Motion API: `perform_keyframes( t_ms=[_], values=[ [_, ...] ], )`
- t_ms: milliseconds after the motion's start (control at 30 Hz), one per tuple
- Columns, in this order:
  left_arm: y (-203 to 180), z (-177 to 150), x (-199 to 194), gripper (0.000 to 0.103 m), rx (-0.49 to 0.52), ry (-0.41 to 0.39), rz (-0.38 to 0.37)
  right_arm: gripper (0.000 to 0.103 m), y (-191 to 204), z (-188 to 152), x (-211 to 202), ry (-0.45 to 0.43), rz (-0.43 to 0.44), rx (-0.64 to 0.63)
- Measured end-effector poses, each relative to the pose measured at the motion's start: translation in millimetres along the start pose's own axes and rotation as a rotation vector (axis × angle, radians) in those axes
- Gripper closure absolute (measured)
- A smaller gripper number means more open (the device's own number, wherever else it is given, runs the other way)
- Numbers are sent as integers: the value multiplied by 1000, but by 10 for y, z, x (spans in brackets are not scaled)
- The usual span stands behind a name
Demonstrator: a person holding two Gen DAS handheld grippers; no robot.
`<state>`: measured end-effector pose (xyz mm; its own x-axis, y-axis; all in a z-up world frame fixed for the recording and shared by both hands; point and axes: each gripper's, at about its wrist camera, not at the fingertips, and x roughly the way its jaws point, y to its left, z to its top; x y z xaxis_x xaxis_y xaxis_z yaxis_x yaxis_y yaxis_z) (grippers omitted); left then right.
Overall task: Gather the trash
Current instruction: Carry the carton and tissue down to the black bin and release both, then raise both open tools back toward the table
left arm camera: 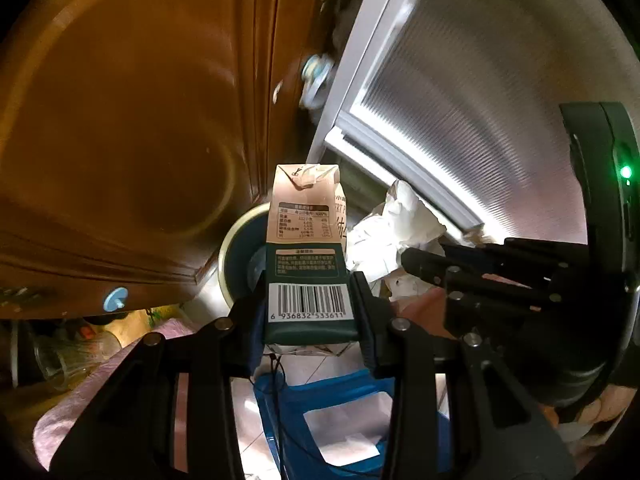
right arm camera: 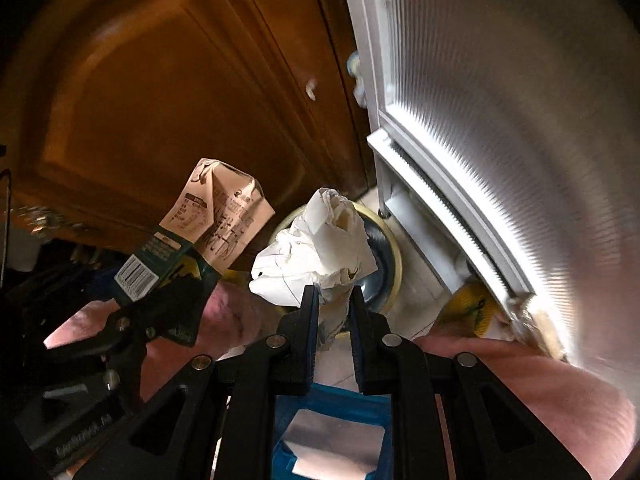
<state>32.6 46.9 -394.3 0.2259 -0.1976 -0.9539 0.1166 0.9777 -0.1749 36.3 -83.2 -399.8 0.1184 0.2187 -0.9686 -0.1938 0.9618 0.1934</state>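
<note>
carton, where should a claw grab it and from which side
Grip the carton low on its dark green band, across the two narrow sides, coming from its base end. The flat parallel walls there suit the pads; the gabled top is creased and soft. The left claw holds it just so.

Black claw [left arm camera: 310, 316] linkages, silver rivets, blue pads, green indicator light.

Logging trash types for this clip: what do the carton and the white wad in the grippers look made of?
Milk carton: coated paperboard by the look, a smooth printed surface with barcode, folded creased top. White wad: crumpled paper, likely tissue or paper towel; matte, soft irregular wrinkles.
</note>
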Motion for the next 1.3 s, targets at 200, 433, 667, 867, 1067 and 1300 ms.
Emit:
perform_keyframes(
  t_ms=[200,433,667,867,1067,1300],
  values=[
    [109,121,424,68,-22,60,13,88,-118,147,482,63,-42,4],
    [245,202,572,57,-47,70,60,76,-221,349,686,70,-33,36],
    [334,228,562,32,-78,39,82,61,-236,398,745,63,-11,61],
    [330,235,474,30,-65,-21,95,51,-298,405,663,42,-22,85],
    [255,232,508,30,-35,-1,100,51,-327,379,592,36,-28,91],
    [232,238,392,30,-35,-16,98,51,-301,348,522,-1,-29,84]
  ],
)
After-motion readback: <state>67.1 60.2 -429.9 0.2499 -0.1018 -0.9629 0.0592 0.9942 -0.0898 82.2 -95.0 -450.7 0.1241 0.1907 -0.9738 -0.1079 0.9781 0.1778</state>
